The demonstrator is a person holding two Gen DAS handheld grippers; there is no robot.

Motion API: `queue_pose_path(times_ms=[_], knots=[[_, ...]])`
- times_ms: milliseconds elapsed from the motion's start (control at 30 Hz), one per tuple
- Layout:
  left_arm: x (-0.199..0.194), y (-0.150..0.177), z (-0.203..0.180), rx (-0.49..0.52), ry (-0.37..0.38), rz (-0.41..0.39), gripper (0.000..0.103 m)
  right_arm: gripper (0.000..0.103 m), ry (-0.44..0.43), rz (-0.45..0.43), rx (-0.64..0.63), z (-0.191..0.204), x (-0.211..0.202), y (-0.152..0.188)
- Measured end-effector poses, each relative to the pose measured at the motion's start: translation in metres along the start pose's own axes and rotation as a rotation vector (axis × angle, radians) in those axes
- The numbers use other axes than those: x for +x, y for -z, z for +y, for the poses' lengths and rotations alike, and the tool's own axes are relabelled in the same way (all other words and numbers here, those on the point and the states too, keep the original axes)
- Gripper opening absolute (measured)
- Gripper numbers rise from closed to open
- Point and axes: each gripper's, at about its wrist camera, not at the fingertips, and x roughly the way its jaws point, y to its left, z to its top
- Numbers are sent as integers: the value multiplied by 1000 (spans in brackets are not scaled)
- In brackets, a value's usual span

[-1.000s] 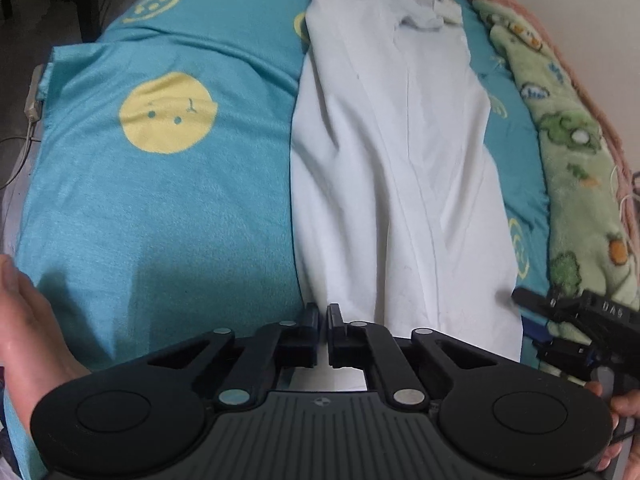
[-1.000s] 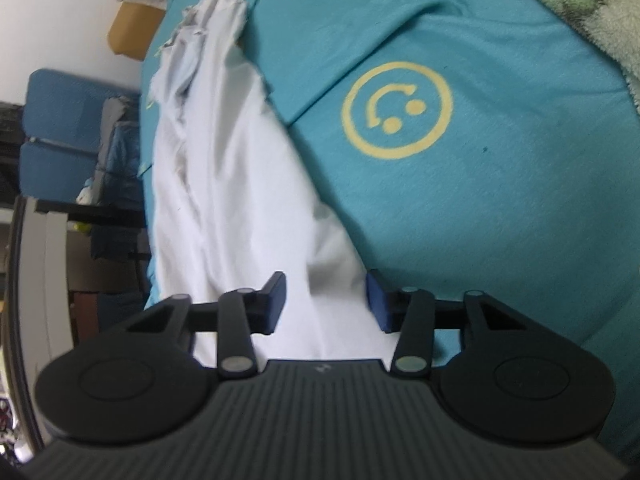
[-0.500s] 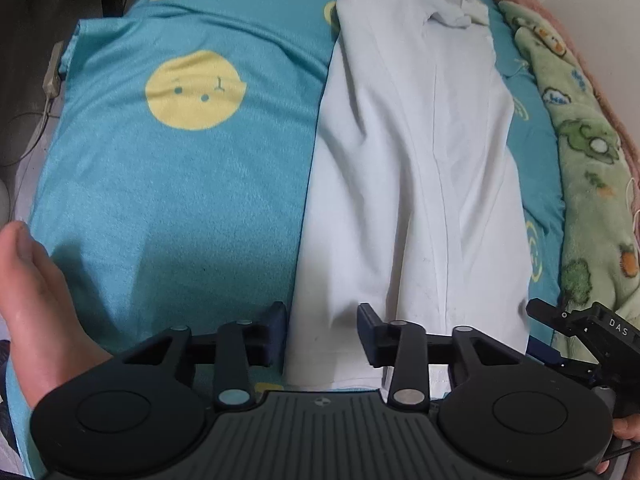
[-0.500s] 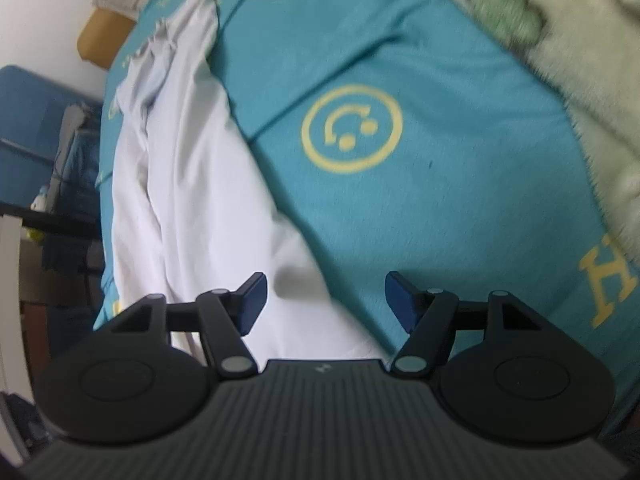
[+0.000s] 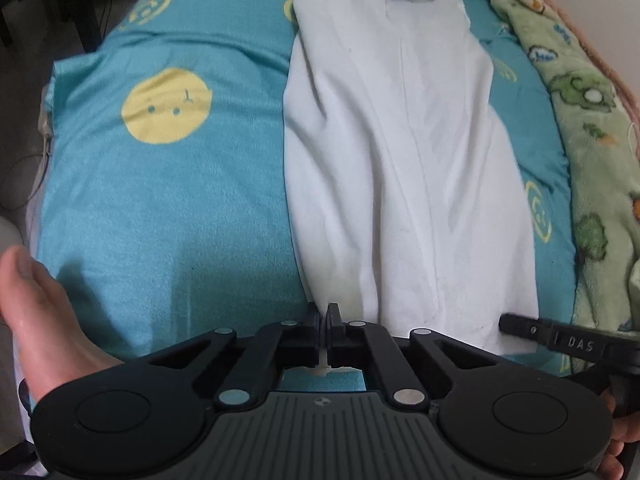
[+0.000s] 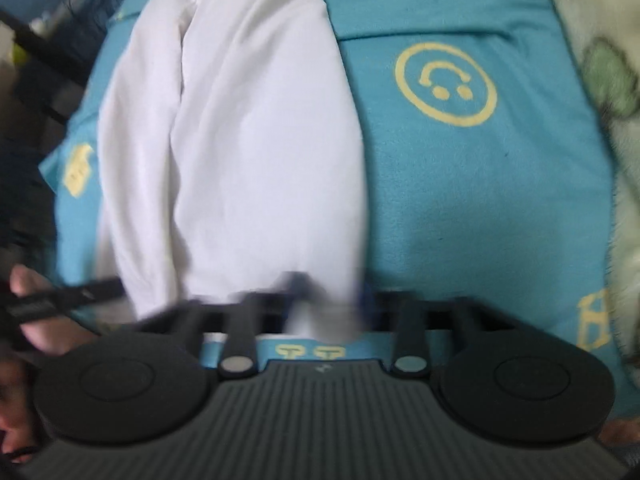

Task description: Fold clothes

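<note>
Both claws tilt steeply down at the bed (image 5: 168, 216). The left claw (image 5: 321, 316) and right claw (image 6: 320, 304), just closing, now pinch the white garment's (image 5: 400, 160) six-o'clock hem.

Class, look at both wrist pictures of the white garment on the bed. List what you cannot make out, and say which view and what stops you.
- Right wrist view: right claw smeared by motion blur; its hold on the white garment is unclear.
- Left wrist view: the garment's near hem sits behind the left claw.
- Left wrist view: garment's far end is bunched, cut by the top edge; its type is unclear.
- Left wrist view: green blanket runs off the right edge.
</note>
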Motion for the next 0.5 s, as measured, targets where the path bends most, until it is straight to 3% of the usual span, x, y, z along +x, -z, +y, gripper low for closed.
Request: queue_pose_path(times_ms=[100, 267, 400, 500], knots=[[-27, 2, 3, -52, 81, -70, 3, 8, -74, -31, 58, -10, -20, -2], [-101, -18, -2, -111, 227, -226, 3, 8, -200, -174, 132, -18, -97, -18], [-157, -30, -11, -145, 300, -350, 2, 7, -259, -307, 132, -9, -165, -30], [-190, -21, -19, -158, 326, -402, 2, 7, -269, -368, 104, 2, -194, -20]])
